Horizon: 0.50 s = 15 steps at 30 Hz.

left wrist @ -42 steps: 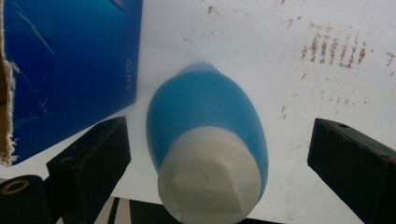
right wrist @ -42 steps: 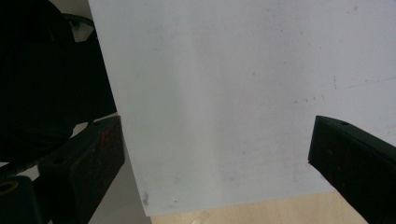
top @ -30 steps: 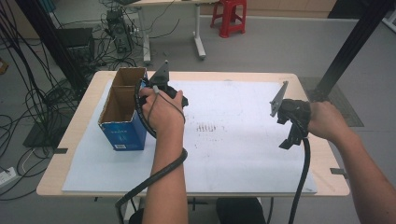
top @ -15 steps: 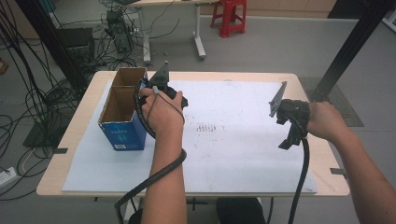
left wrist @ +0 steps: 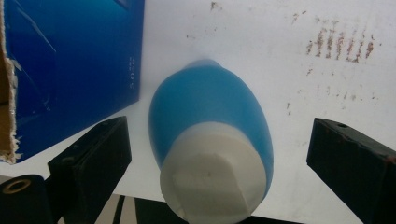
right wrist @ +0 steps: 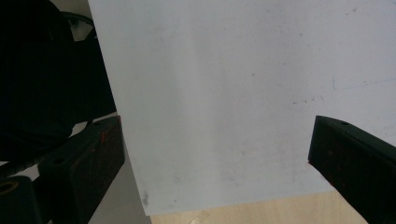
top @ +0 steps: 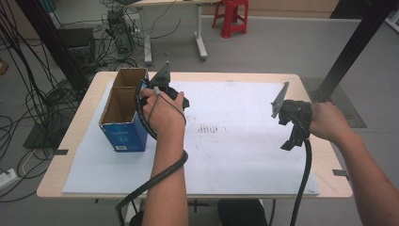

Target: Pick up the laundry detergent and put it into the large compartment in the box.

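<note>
A blue bottle [left wrist: 210,102] with a white cap [left wrist: 210,172] stands on the white sheet [left wrist: 261,46], cap end toward the camera. It sits right beside the blue carton's wall [left wrist: 74,70]. My left gripper [left wrist: 219,140] is open, with one jaw on each side of the bottle and neither touching it. In the high view, the left gripper [top: 164,92] points down next to the open cardboard box [top: 123,108], and the hand hides the bottle. My right gripper [right wrist: 215,154] is open over bare sheet, with nothing between its jaws. It hovers at the table's right side [top: 291,117].
The white sheet [top: 235,141] covers most of the wooden table [top: 70,141]. A patch of brown marks [top: 207,128] lies near its middle. Cables trail from both grippers toward the front edge. A red stool [top: 230,16] and desk legs stand beyond the table.
</note>
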Tool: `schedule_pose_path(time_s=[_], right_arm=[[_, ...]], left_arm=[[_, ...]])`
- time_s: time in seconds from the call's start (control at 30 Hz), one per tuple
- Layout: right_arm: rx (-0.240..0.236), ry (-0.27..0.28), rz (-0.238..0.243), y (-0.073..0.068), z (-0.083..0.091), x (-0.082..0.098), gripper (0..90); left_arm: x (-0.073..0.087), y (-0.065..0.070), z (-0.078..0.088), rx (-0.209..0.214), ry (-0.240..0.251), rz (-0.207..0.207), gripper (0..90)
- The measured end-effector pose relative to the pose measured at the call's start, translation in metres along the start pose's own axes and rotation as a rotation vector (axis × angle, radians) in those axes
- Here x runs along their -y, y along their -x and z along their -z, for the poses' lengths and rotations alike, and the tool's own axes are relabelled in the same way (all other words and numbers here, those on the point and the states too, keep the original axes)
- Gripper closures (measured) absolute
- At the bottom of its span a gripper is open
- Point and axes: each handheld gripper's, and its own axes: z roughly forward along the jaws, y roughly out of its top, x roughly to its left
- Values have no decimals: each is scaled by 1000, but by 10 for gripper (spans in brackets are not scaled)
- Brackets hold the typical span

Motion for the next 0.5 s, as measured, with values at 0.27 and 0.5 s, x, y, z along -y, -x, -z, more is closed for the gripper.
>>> schedule_pose_path(time_s=[0.27,0.5], right_arm=[[3,2,-4,-2,0,1,36],[1,1,-3,-2,1,1,36]], left_arm=[[0,1,-1,-4,-2,-3,68],[1,0,-1,-3,5,0,68]])
